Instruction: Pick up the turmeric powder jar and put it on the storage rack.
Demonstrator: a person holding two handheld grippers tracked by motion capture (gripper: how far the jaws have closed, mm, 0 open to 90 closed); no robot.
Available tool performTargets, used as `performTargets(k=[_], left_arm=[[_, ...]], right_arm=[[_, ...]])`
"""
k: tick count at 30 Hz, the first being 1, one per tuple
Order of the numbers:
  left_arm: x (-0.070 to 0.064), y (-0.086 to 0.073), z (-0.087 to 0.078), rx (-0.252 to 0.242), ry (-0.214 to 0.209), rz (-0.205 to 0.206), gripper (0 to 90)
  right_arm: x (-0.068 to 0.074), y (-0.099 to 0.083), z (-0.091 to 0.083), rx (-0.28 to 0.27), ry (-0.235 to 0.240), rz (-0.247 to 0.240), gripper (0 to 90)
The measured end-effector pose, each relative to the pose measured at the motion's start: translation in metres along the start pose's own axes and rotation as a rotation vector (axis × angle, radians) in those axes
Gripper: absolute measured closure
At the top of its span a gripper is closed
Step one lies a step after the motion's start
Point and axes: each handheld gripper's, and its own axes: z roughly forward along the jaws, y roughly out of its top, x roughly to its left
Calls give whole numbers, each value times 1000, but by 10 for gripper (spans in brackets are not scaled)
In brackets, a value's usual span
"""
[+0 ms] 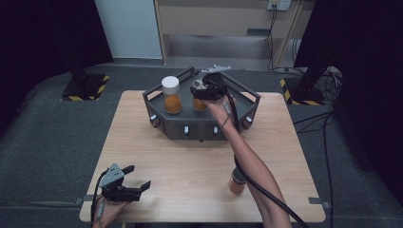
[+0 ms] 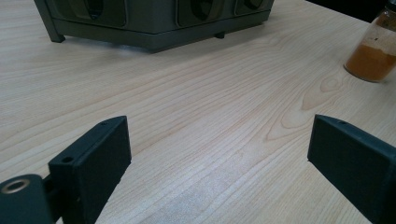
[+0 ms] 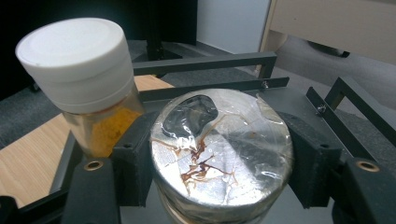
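Foil-sealed jar (image 3: 222,151) between right gripper (image 3: 219,158) jaws, base hidden

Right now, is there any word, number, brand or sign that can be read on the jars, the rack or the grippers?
None can be read.
White-lidded jar: no label in sight.
Foil-topped jar between the right gripper jaws: brown smears, no print.
Rack: small white marks on its front, too small to read.
Jar on the table: no print in sight.
Left gripper: no marking.
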Motion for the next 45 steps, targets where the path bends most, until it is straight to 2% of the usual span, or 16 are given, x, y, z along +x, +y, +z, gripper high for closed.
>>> performTargets(k=[17, 39, 41, 45], left_arm=[[0, 0, 0, -1, 0, 3, 53], [-1, 0, 0, 2, 2, 7, 54], [-1, 0, 0, 2, 1, 8, 54], [-1, 0, 0, 2, 1, 7, 54]], right_arm=[[-2, -7, 12, 20, -1, 12, 344], [-3, -12, 16, 22, 4, 20, 338], [-3, -12, 16, 25, 4, 20, 319], [-3, -12, 12, 6, 2, 31, 226]])
